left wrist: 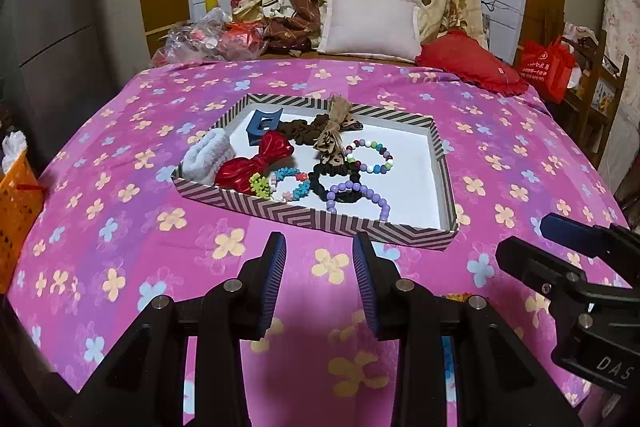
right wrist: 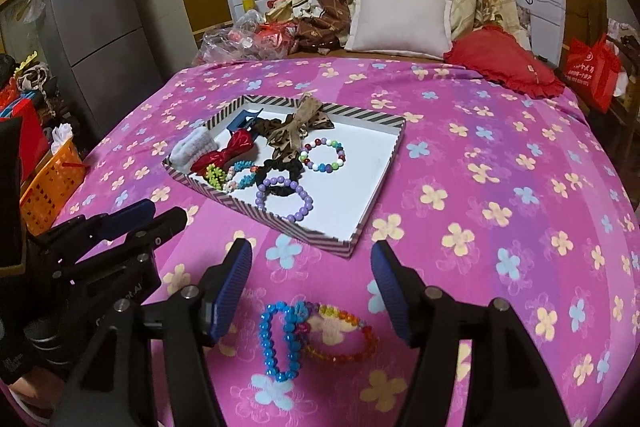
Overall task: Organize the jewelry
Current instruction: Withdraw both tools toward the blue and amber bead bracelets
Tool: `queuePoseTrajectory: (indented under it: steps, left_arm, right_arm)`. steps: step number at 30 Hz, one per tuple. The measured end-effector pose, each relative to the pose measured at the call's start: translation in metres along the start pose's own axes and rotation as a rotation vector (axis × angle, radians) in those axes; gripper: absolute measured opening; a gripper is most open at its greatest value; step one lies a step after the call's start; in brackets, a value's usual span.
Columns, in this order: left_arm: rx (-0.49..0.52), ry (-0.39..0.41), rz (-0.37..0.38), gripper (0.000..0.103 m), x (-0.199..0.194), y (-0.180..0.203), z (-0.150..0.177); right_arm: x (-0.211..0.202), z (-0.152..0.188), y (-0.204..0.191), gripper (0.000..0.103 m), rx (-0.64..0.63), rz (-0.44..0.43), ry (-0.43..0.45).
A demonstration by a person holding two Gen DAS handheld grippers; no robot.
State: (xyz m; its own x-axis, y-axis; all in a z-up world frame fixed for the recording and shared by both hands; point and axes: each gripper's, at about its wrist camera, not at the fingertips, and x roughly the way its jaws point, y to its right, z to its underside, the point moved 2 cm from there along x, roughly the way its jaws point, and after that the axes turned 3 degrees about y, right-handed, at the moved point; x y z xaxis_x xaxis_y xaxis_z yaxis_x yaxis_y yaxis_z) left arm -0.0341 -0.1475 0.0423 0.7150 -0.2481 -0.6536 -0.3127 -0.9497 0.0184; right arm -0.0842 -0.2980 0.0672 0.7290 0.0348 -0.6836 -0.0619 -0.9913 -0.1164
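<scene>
Blue bead bracelet (right wrist: 280, 341): light, limp, slippery; pinch one strand with your right gripper (right wrist: 312, 291), jaws spread, empty.

Shallow chevron-striped cardboard tray (right wrist: 352, 241), white inside, holding beaded bracelets and hair ties at its left. In front, blue beaded bracelet (right wrist: 280, 341) touching orange-red beaded bracelet (right wrist: 352, 341), flat on bedspread.

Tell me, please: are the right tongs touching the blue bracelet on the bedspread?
Apart. The right wrist view shows the right tongs open, with the blue bracelet lying between the fingers and pink bedspread visible on both sides.
</scene>
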Motion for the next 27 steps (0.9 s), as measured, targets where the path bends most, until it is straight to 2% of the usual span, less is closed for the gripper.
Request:
queuePoseTrajectory:
  steps: [27]
  left_arm:
    - [0.01, 0.031, -0.003, 0.044, -0.026, 0.005, 0.007]
  right_arm:
    - [-0.038, 0.011, -0.005, 0.069, -0.016, 0.023, 0.035]
